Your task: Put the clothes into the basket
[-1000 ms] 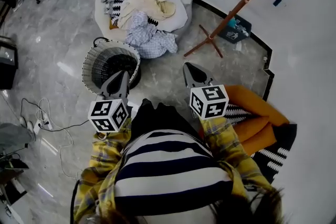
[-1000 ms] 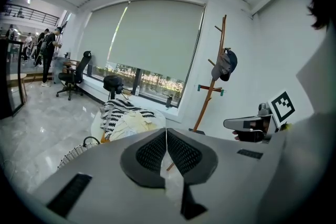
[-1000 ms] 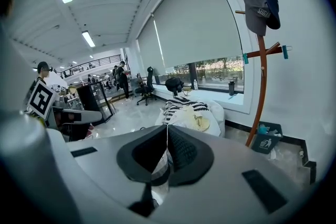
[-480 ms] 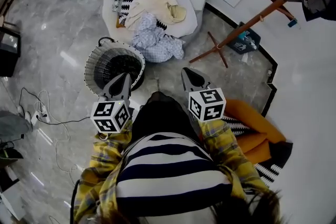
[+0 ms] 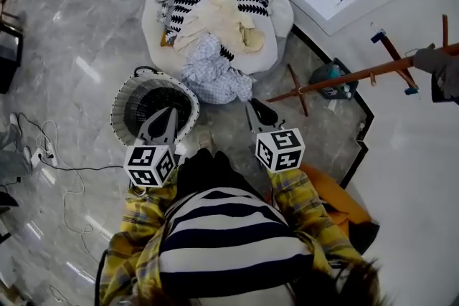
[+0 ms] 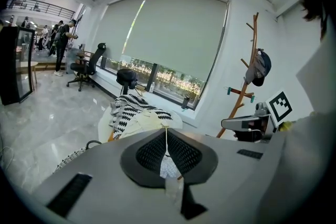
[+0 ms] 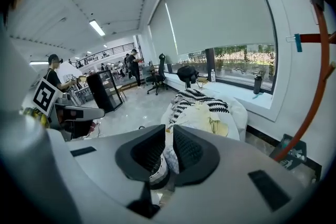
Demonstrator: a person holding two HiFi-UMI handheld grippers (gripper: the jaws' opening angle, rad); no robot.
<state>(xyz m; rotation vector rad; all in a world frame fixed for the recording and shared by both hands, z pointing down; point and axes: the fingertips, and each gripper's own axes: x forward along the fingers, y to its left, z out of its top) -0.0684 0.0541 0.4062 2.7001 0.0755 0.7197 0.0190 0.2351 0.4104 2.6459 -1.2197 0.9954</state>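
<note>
1. Several clothes [image 5: 215, 25] lie heaped on a white cushion [image 5: 278, 14], just beyond the basket [image 5: 120, 102].
2. The left gripper [image 5: 169, 112], clenched and empty, hangs by the basket's near rim.
3. The right gripper [image 5: 252, 105], clenched and empty, is to the basket's right.

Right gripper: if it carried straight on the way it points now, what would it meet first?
Most likely the pale checked garment slumped at the near edge of the white beanbag; the right gripper aims down toward it. Depth is unclear, so the bare floor just before it might come first.
</note>
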